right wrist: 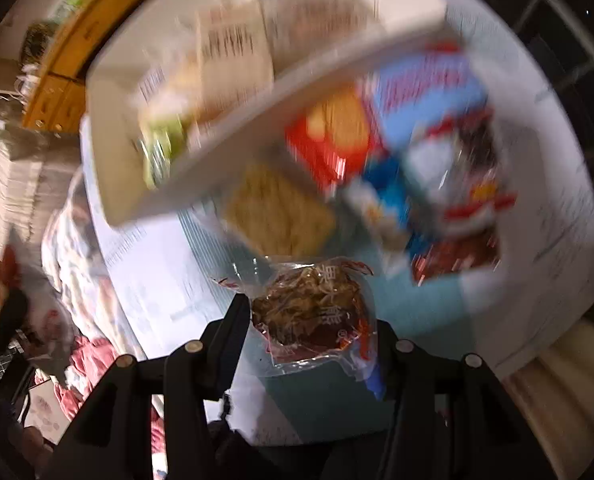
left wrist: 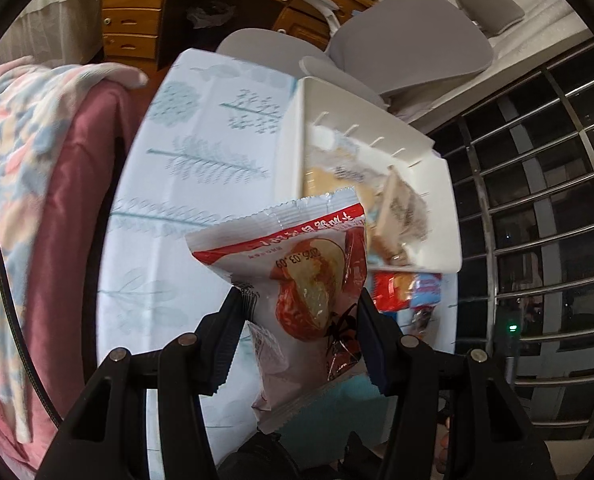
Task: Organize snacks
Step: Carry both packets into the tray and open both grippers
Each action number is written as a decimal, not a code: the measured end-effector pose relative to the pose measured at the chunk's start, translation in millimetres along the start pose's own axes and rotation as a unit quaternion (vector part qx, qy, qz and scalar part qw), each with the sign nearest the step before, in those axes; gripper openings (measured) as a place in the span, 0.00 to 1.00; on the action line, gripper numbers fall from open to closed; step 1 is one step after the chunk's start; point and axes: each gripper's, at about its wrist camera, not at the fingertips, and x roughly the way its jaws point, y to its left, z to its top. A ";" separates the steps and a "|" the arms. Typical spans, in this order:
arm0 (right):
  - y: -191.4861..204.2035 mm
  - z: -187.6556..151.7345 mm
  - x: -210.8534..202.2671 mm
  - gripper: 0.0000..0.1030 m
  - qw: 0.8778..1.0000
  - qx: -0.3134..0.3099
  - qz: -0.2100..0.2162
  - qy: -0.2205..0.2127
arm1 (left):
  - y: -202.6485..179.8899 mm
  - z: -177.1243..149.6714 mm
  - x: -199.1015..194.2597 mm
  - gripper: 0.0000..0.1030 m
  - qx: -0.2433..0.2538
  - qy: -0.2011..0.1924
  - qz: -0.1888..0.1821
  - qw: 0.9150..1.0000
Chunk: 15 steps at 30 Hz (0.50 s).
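Note:
My left gripper [left wrist: 297, 304] is shut on a red-and-white snack packet [left wrist: 297, 276] with a date-fruit picture, held above the table just left of the white bin [left wrist: 293, 140]. The bin holds several snack packs. My right gripper [right wrist: 313, 316] is shut on a clear packet of brown shredded snack [right wrist: 309, 308], held above the table. Beyond it lie loose snacks: a cracker pack [right wrist: 277, 212], a red pack [right wrist: 333, 136] and a blue pack [right wrist: 425, 96], beside the white bin [right wrist: 109, 152]. The right wrist view is motion-blurred.
The table has a white cloth with a blue leaf print [left wrist: 201, 168]. A pink chair with a floral blanket [left wrist: 29, 152] stands left. A grey office chair [left wrist: 409, 48] and wooden drawers [left wrist: 133, 12] are behind. A metal window grille [left wrist: 537, 200] is at the right.

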 end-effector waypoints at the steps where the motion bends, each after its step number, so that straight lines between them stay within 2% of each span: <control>1: -1.6 6.2 -10.4 0.49 1.000 -0.006 0.002 -0.013 | -10.3 4.8 1.9 0.51 0.003 -0.001 0.001 1.000; 8: -6.5 45.2 -65.6 0.49 0.990 -0.068 0.019 -0.121 | -66.8 29.7 9.9 0.51 0.031 -0.041 0.002 0.999; 12: 5.6 60.5 -76.0 0.49 0.978 -0.115 0.036 -0.170 | -92.0 43.1 13.0 0.51 0.034 -0.073 -0.004 0.997; 15: 13.0 71.2 -77.4 0.49 0.969 -0.145 0.043 -0.195 | -108.2 51.2 15.7 0.51 0.042 -0.095 0.006 0.995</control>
